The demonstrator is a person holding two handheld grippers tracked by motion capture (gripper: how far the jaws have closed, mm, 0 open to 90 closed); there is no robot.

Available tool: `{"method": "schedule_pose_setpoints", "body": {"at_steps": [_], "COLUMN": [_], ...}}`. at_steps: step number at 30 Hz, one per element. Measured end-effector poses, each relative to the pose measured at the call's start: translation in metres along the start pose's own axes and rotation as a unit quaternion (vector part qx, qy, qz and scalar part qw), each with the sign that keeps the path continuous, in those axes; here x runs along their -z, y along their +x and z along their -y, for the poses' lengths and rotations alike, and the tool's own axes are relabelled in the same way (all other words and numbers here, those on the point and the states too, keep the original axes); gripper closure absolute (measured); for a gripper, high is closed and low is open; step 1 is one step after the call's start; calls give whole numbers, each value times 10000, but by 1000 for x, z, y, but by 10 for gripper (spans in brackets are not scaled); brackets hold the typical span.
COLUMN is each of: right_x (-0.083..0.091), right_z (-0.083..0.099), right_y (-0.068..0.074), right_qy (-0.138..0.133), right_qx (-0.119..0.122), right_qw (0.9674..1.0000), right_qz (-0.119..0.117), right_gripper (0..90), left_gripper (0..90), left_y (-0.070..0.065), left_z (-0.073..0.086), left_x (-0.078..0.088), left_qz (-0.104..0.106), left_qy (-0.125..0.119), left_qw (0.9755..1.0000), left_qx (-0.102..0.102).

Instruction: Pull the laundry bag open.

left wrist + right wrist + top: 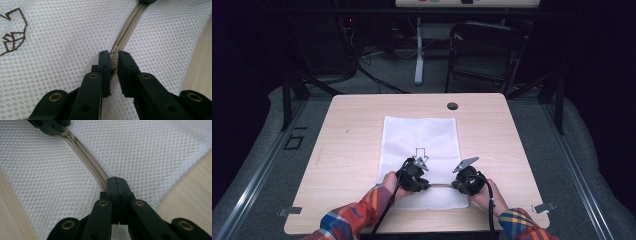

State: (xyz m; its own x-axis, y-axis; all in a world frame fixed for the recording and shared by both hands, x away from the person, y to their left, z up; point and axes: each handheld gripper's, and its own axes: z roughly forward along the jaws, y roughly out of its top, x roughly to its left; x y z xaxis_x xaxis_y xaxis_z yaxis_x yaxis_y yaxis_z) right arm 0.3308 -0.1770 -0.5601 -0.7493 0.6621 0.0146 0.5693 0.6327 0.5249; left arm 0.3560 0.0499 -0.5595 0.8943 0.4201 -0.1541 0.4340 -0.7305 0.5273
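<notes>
While claws pinch zipper (pixel 130 27), mesh bag (pixel 419 137), arrow print (pixel 421 153)

Bare table (pixel 352 150) flanks mesh bag (pixel 419 135); grommet (pixel 452 106) sole obstacle beyond.

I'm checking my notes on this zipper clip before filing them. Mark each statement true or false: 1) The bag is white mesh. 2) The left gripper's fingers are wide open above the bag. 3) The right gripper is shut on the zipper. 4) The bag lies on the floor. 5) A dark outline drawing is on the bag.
1) True: the mesh bag is white.
2) False: the left gripper is shut on the zipper pull.
3) True: the right gripper pinches the beige zipper at its end.
4) False: it lies on the wooden table.
5) True: the outline drawing shows beside the zipper.
</notes>
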Motion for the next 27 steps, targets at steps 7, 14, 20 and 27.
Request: {"method": "schedule_pose_setpoints", "body": {"at_steps": [7,14,20,27], "right_x": [0,0,0,0], "right_z": [0,0,0,0], "right_y": [0,0,0,0], "right_qy": [-10,-1,3,18], "right_qx": [8,2,1,-2], "right_qw": [10000,10000,10000,10000], "right_qz": [-6,-6,-7,-2], "right_gripper": [900,900,900,900], "left_gripper": [807,807,807,807], "left_y": [2,4,5,8], "left_z": [4,8,10,15], "left_x": [4,7,9,14], "left_qz": [-16,-12,-20,-31], "left_qy": [7,18,38,54], "left_qw": [10000,10000,9999,9998], "left_qx": [47,91,115,167]}}
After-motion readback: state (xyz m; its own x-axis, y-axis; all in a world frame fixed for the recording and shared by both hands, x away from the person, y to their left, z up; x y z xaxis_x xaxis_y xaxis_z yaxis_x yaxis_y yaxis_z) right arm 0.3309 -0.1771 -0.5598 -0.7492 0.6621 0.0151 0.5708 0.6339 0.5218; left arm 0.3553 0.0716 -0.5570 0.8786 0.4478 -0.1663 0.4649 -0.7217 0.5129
